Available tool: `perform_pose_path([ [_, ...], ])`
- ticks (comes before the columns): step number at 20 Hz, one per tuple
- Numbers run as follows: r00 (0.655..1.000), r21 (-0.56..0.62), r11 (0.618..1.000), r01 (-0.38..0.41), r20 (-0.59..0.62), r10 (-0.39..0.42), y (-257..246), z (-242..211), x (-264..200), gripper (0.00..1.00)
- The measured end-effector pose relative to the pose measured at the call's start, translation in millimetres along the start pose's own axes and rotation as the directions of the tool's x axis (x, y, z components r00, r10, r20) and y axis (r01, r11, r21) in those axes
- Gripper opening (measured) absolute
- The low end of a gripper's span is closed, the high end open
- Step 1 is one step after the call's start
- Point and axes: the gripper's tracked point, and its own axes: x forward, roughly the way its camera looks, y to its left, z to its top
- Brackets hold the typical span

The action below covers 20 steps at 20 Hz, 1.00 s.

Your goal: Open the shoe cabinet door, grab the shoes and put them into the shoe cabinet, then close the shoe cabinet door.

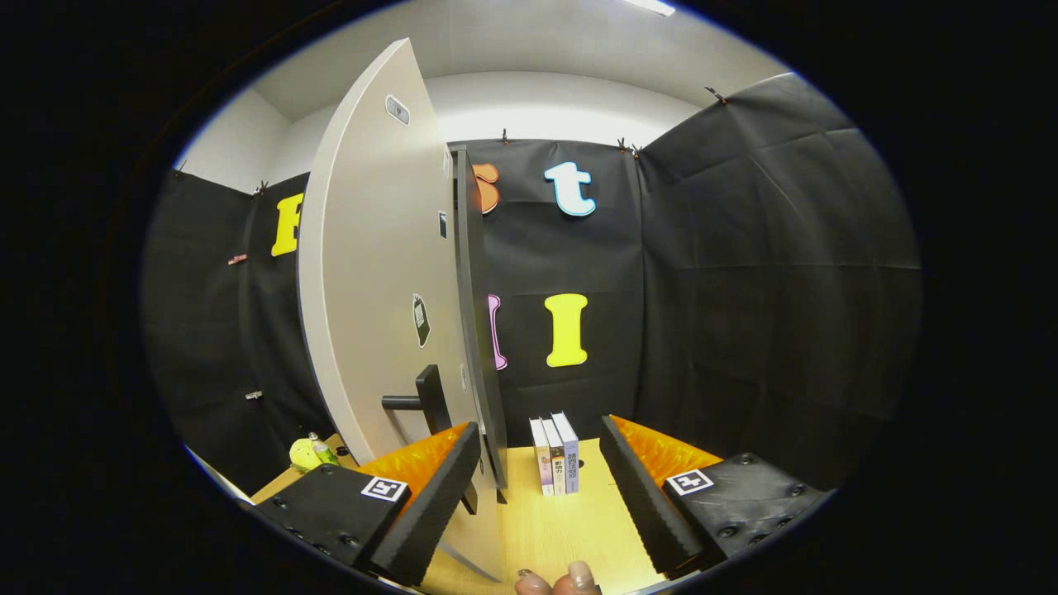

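Gripper view is showing the gripper (537,487) with its fingers spread wide and pinching nothing; bare tabletop (545,529) is lying between them. Shoe cabinet door (372,273) is standing swung out, seen nearly edge-on, its pale face turned toward the left finger and its dark edge running down just inside that finger's tip. Door handle (426,401) is sticking out from the pale face just above the left finger, not touching it as far as I can tell. My read: fingers are sitting apart because the door is already open and there's nothing to hold right now, so the opening step is looking done or nearly done. Cabinet interior is hidden behind the door slab, so I can't tell what's inside. Shoes aren't something I can make out here, so placing them is still pending by my estimate. Three books (555,454) are standing upright on the tabletop just ahead of the fingers, beside the door's lower edge; they're unrelated to the task but sitting near the swing path. Yellow-green object with a small bottle (310,453) is resting beyond the left finger, on the far side of the door. Person's fingertips (558,581) are showing below the gripper. Risk: left finger is close to the door edge, so any sideways move could be nudging it.
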Motion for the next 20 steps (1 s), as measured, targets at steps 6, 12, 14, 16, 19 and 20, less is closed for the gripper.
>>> perform_pose_path([
  [6,1.000,0.027,1.000,-0.006,0.004,0.006,39,-7,-10,0.97],
  [12,0.999,0.021,0.999,-0.033,0.014,0.033,97,-12,-7,0.97],
  [14,0.999,0.017,0.999,-0.045,0.014,0.045,117,-14,-1,0.97],
  [16,0.998,0.020,0.998,-0.066,0.012,0.066,141,-18,9,0.97],
  [19,0.996,0.022,0.995,-0.093,0.015,0.092,174,-23,23,0.97],
  [20,0.994,0.021,0.994,-0.104,0.018,0.104,187,-25,30,0.97],
])
